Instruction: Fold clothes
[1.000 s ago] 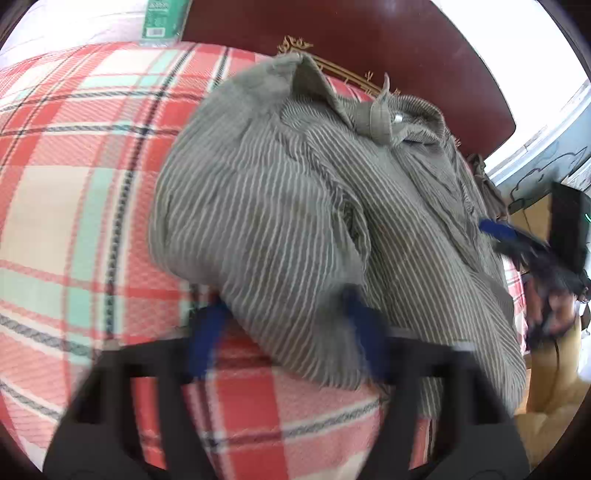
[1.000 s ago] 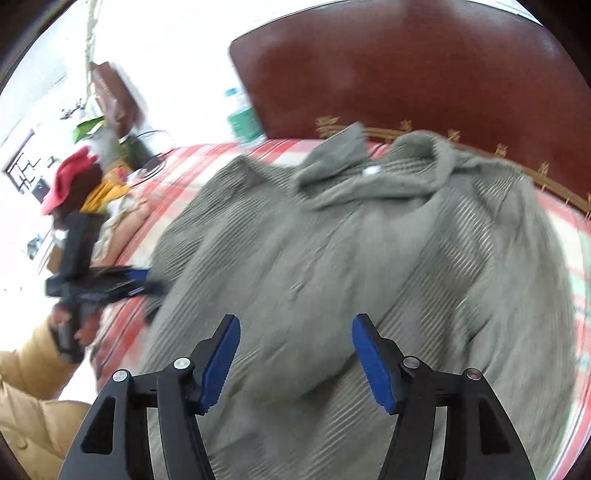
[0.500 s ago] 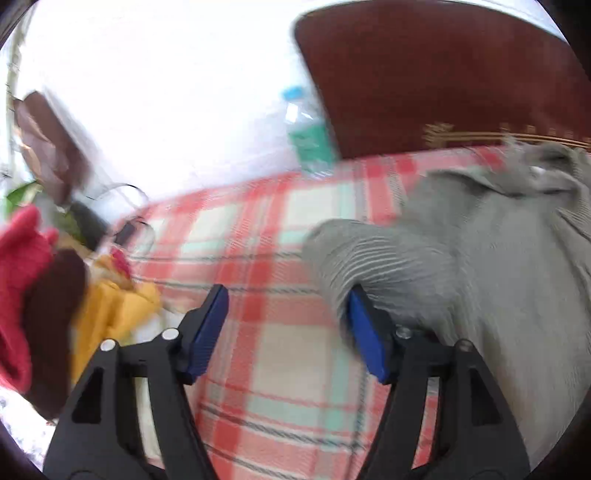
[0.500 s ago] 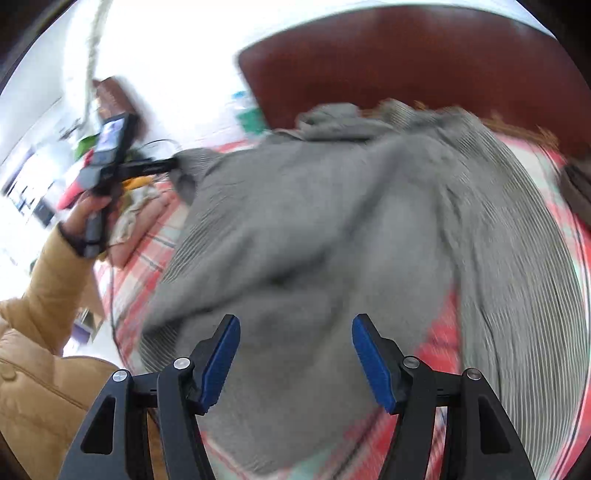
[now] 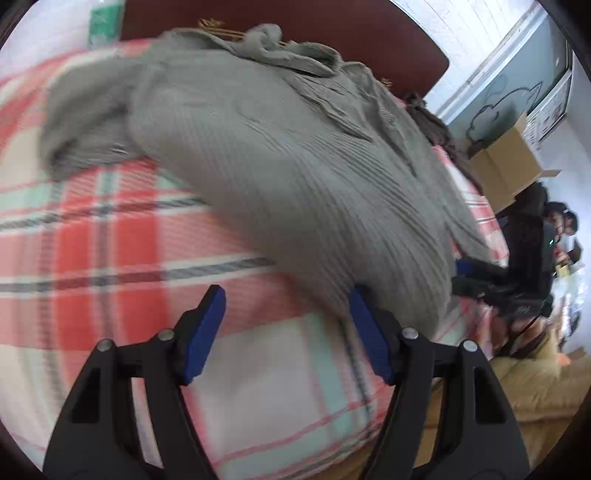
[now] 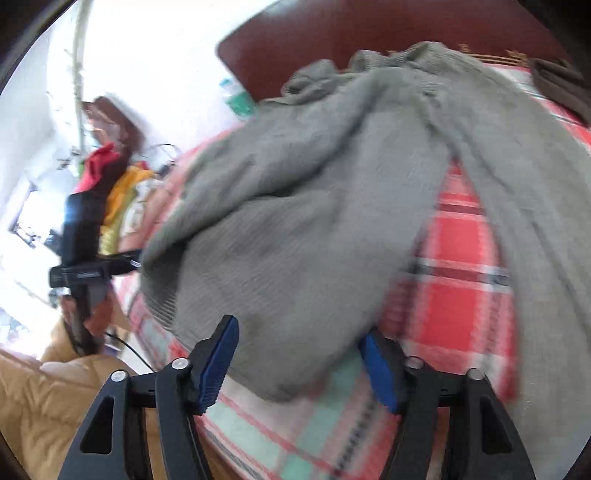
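A grey striped shirt [image 5: 295, 147] lies spread on the red plaid bed cover [image 5: 110, 258], collar toward the headboard. My left gripper [image 5: 288, 332] is open over the plaid near the shirt's lower edge, and cloth touches its right finger [image 5: 369, 336]. The right gripper [image 5: 476, 273] shows at the shirt's right edge in that view. In the right wrist view a folded-over part of the shirt [image 6: 295, 221] bunches in front of my open right gripper [image 6: 299, 365], with a fold of cloth hanging between its fingers. The left gripper [image 6: 96, 273] sits at the shirt's left edge, held by a hand.
A dark red headboard [image 5: 332, 29] stands behind the bed. A bottle [image 6: 236, 98] and a pile of red and yellow clothes [image 6: 110, 177] are at the left. A cardboard box [image 5: 506, 166] and a dark garment [image 5: 428, 118] sit at the right. A tan jacket sleeve [image 6: 44, 398] is close by.
The left gripper swung out to the left and has come back to the shirt's lower edge. The shirt's left part now lies folded over its middle. Both views are blurred by motion.
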`<state>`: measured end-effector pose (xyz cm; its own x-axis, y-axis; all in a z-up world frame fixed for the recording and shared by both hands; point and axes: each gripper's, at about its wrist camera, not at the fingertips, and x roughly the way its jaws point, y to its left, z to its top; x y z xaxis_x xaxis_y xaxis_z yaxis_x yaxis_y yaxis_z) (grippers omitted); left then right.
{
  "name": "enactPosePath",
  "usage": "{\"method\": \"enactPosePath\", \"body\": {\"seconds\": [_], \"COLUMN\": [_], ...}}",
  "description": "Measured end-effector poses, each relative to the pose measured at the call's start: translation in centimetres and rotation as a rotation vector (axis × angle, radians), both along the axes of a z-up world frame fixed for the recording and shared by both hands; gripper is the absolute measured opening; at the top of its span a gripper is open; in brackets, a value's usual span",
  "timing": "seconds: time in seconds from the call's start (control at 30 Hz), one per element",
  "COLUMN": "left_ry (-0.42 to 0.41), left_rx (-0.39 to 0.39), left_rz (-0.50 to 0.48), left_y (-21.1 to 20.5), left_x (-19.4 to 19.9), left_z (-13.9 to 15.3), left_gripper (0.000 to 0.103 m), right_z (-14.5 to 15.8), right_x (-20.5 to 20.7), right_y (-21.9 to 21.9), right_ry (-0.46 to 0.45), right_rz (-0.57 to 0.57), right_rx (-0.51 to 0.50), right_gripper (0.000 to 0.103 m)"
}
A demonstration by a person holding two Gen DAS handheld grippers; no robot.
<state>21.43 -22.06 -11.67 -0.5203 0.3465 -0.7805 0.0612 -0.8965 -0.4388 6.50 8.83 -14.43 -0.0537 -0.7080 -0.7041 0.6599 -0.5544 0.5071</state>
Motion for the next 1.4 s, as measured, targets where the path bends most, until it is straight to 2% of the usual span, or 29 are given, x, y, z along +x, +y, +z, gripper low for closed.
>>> {"method": "enactPosePath", "body": {"seconds": [0.03, 0.07, 0.1, 0.13, 0.2, 0.27, 0.37, 0.43, 0.47, 0.53, 0.6, 0.63, 0.67, 0.7, 0.73, 0.77, 0.83, 0.93, 1.0, 1.03, 1.07, 1.1, 1.17, 1.2, 1.27, 1.33, 1.4], "left_ry": [0.000, 0.000, -0.005, -0.014, 0.004, 0.052, 0.157, 0.223, 0.237, 0.202, 0.144, 0.112, 0.080, 0.059, 0.052, 0.044, 0.035, 0.040, 0.037, 0.035, 0.024, 0.009, -0.013, -0.007, 0.040, 0.091, 0.169], "left_rx": [0.011, 0.022, 0.034, 0.055, 0.103, 0.121, 0.110, 0.086, 0.065, 0.030, 0.004, 0.000, -0.004, 0.010, 0.043, 0.077, 0.129, 0.103, 0.061, 0.052, 0.053, 0.052, 0.051, 0.060, 0.091, 0.090, 0.095], "left_rz": [0.016, 0.031, 0.042, 0.056, 0.081, 0.097, 0.130, 0.166, 0.180, 0.195, 0.200, 0.194, 0.188, 0.172, 0.144, 0.116, 0.058, -0.025, -0.067, -0.072, -0.069, -0.057, -0.027, -0.013, 0.013, 0.037, 0.053], "left_y": [0.3, 0.6, 0.6, 0.3, -0.5, -1.0, -2.7, -4.3, -4.9, -5.4, -5.5, -5.1, -4.7, -4.0, -3.1, -2.3, -0.4, 2.7, 4.5, 5.0, 5.2, 5.0, 4.1, 3.5, 1.9, 0.4, -1.5], "left_x": [-0.5, -1.0, -1.6, -2.0, -1.9, -0.9, 1.1, 2.5, 2.9, 3.1, 3.2, 3.3, 3.4, 3.4, 3.4, 3.4, 3.3, 2.2, 1.1, 0.4, -0.3, -0.7, -1.2, -1.2, -0.8, -0.1, 1.1], "left_z": [-0.2, -0.4, -0.4, -0.1, 1.0, 3.3, 8.0, 10.5, 11.0, 10.2, 8.4, 7.1, 5.7, 4.5, 3.7, 2.8, 1.3, 0.8, 0.7, 0.4, 0.0, -0.2, 0.2, 0.8, 2.9, 5.6, 9.4], "left_gripper": [0.070, 0.055, 0.023, 0.016, 0.009, 0.009, 0.009, 0.009, 0.009, 0.015, 0.051, 0.057, 0.058, 0.058, 0.058, 0.061, 0.067, 0.072, 0.072, 0.072, 0.059, 0.030, 0.012, 0.009, 0.008, 0.008, 0.008], "right_z": [-0.2, -0.1, 0.0, 0.7, 2.7, 5.4, 8.9, 9.9, 9.7, 8.6, 6.8, 6.0, 5.3, 4.5, 3.9, 3.3, 2.4, 1.2, 0.5, 0.4, 0.3, 0.4, 0.8, 1.1, 1.8, 3.7, 6.1], "right_x": [0.1, 0.1, 0.1, -0.1, -0.5, -1.1, -1.6, -2.3, -2.8, -3.8, -4.4, -4.4, -4.4, -4.4, -4.0, -3.5, -2.1, 0.1, 1.2, 1.4, 1.6, 1.5, 1.1, 0.9, 0.4, -0.2, -0.3], "right_y": [-0.5, -0.3, -0.2, 0.5, 2.8, 5.5, 9.4, 11.6, 12.1, 12.6, 12.4, 12.4, 12.4, 12.4, 12.5, 12.6, 11.1, 8.8, 7.2, 6.2, 5.3, 4.6, 3.6, 3.4, 2.9, 4.5, 6.1], "right_ry": [-0.007, -0.015, -0.023, -0.019, -0.022, -0.008, 0.059, 0.103, 0.117, 0.124, 0.098, 0.075, 0.052, 0.030, 0.004, -0.021, -0.007, 0.013, 0.041, 0.085, 0.128, 0.137, 0.155, 0.164, 0.182, 0.170, 0.197], "right_rz": [0.016, 0.016, 0.016, 0.004, -0.030, -0.070, -0.145, -0.222, -0.264, -0.318, -0.333, -0.341, -0.349, -0.355, -0.326, -0.296, -0.234, -0.142, -0.103, -0.103, -0.103, -0.107, -0.108, -0.105, -0.101, -0.128, -0.158], "right_rx": [-0.020, -0.038, -0.056, -0.082, -0.180, -0.278, -0.343, -0.327, -0.271, -0.156, -0.066, -0.066, -0.066, -0.068, -0.099, -0.128, -0.109, -0.081, -0.053, -0.023, 0.005, 0.000, 0.005, 0.014, 0.031, -0.040, -0.100], "right_gripper": [0.008, 0.007, 0.007, 0.006, 0.006, 0.006, 0.006, 0.007, 0.008, 0.011, 0.015, 0.019, 0.028, 0.051, 0.063, 0.066, 0.075, 0.076, 0.076, 0.077, 0.077, 0.075, 0.039, 0.007, 0.006, 0.005, 0.005]}}
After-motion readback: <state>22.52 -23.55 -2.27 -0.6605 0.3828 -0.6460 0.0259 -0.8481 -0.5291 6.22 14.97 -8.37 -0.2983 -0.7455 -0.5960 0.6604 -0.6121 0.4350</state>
